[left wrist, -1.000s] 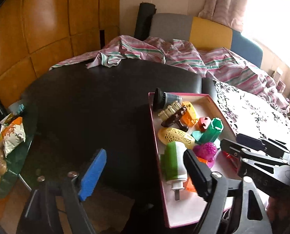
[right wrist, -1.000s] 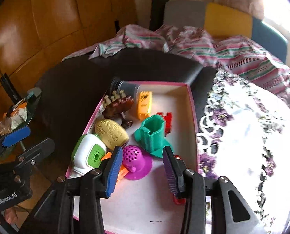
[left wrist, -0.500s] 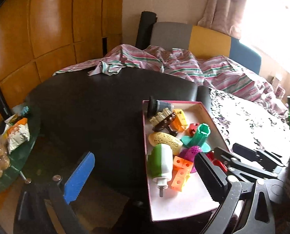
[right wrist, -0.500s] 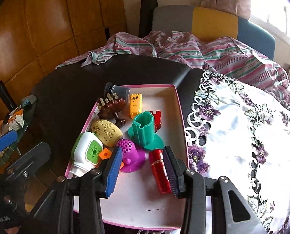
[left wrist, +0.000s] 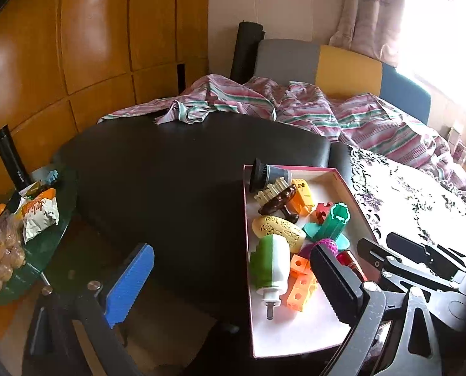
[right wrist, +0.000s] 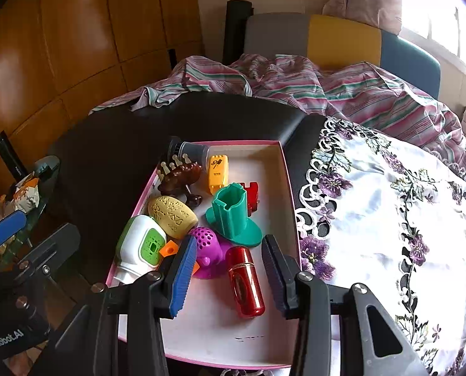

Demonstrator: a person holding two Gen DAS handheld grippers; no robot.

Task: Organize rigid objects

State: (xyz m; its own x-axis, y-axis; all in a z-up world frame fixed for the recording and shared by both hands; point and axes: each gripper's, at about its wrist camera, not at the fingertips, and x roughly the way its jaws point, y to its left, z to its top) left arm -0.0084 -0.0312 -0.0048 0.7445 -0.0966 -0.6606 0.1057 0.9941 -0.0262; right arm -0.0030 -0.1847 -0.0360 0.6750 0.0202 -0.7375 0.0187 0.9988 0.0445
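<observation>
Red cylinder between right hand-held gripper fingers.

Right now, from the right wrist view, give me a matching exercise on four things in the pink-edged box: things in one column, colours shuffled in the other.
Things:
1. cylindrical capsule
2. flanged holder
3. perforated dome
4. small comb-printed case

Colours:
A. teal
B. orange-yellow
C. red
D. magenta

Pairs: 1-C, 2-A, 3-D, 4-B
</observation>
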